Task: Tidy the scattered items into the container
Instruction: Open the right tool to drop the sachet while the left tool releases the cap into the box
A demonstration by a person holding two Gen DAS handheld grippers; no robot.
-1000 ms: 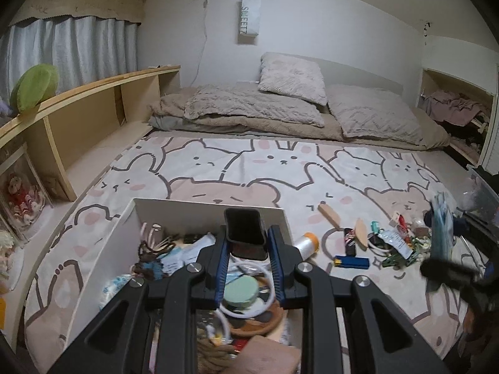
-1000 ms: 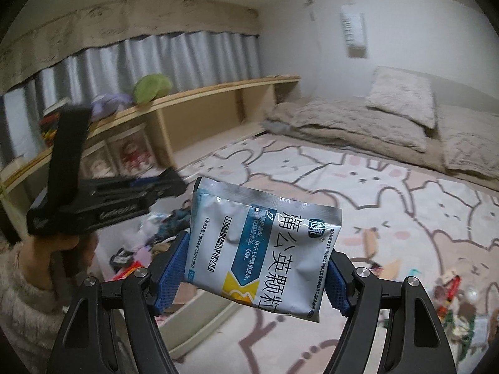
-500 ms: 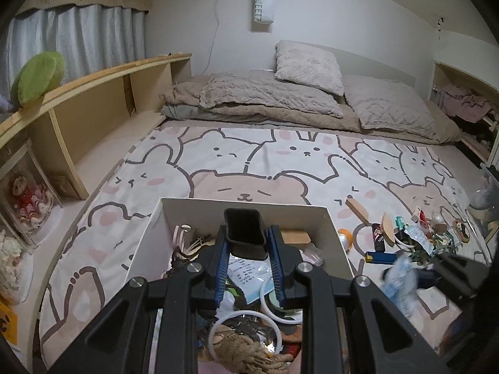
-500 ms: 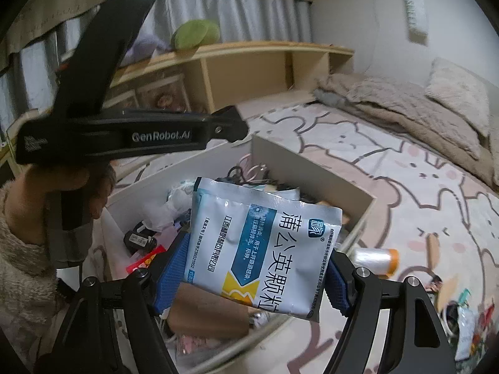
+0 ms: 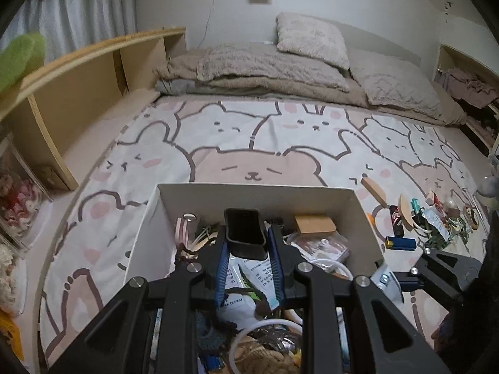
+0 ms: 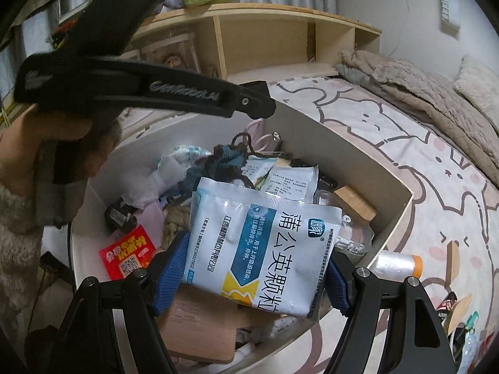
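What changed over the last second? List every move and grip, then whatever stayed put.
The right gripper carried the white-and-blue medicine sachet from beside the open white box to above its contents. The left gripper, shut on the small black plastic case, came in over the box too. Nothing was released. The box and the loose items on the bear-print sheet stayed put.

Below my jaws the white box [image 6: 386,174] is crammed with clutter, no bare floor left inside; beyond its far wall the bedspread [image 5: 249,131] lies open.
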